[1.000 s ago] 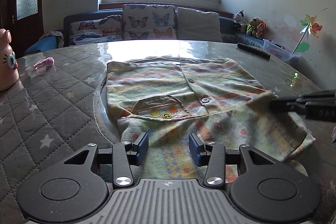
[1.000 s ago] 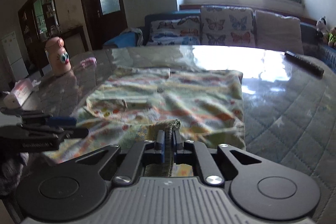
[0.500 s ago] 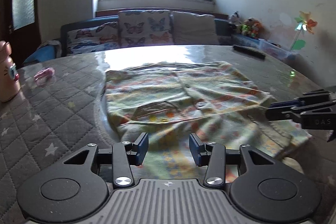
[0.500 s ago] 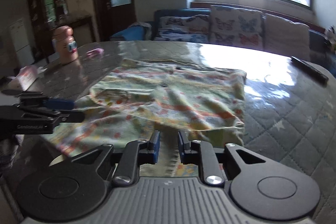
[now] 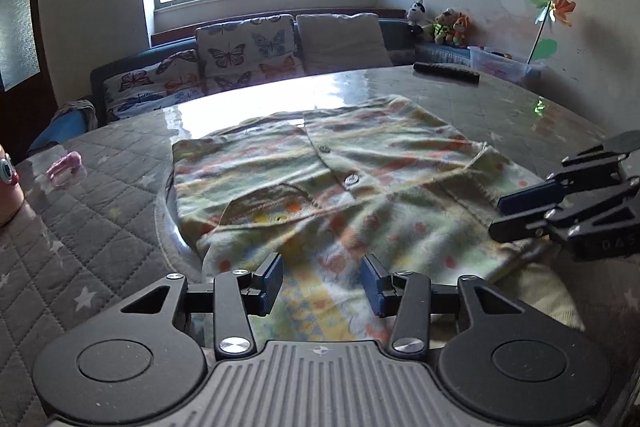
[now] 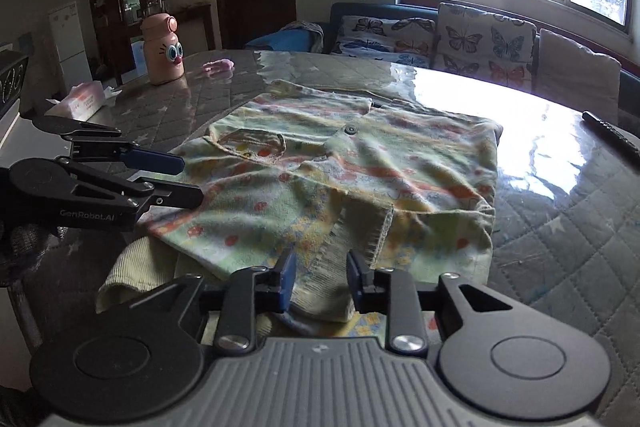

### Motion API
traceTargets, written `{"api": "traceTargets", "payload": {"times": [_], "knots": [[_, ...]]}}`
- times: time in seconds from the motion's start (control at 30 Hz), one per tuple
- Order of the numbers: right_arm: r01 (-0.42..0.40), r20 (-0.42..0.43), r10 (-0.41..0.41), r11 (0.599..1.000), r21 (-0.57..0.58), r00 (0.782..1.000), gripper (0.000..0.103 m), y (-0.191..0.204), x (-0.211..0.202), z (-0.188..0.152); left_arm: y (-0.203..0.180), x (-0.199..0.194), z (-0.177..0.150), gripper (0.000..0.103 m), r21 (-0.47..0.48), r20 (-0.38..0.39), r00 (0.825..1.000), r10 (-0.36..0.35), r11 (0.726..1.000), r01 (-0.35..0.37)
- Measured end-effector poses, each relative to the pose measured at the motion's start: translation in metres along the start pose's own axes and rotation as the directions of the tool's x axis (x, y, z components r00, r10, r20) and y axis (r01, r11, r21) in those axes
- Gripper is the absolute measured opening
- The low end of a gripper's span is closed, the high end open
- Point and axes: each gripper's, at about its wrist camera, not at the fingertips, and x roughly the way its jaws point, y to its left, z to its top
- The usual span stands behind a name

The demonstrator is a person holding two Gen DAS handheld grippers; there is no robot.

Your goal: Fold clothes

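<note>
Your table [image 5: 100, 227], under a quilted grey cover, carries the patterned shirt [image 5: 328, 187], which lies flat at its middle with the near hem folded up over the body. Your left tongs [image 5: 320, 281] hang over the near edge of the shirt, jaws apart, gripping nothing. Your right tongs [image 6: 320, 281] have just been opening; the ribbed cuff [image 6: 324, 291] lies loose between them, unpinched.

pink bottle [image 6: 163, 51] | tissue pack [image 6: 85, 101] | remote, maybe [image 5: 446, 71] | butterfly cushions [image 5: 246, 51] | pinwheel [image 5: 554, 4]
</note>
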Motion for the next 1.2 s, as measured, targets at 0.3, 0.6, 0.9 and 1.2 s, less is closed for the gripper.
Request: {"api": "traceTargets", "payload": {"times": [0.3,0.6,0.9,1.2], "knots": [[-0.015,-0.007,0.016,1.0,0.009,1.0,0.037,0.001,0.007,0.001,-0.023,0.031,0.013,0.048,0.078,-0.014,0.997,-0.078,0.994,0.079],[-0.03,-0.009,0.03,0.999,0.019,1.0,0.038,-0.003,0.01,0.0,0.013,0.049,0.017,0.049,0.045,-0.015,1.0,0.028,0.999,-0.027],[-0.033,-0.007,0.033,0.999,0.015,0.999,0.043,-0.003,0.01,0.001,0.031,0.038,0.009,0.047,0.05,0.003,0.992,0.125,0.991,-0.125],[-0.024,-0.006,0.024,1.0,-0.005,1.0,0.05,-0.001,0.01,0.003,0.051,0.039,0.006,0.049,0.046,-0.014,0.98,0.2,0.979,-0.2]]}}
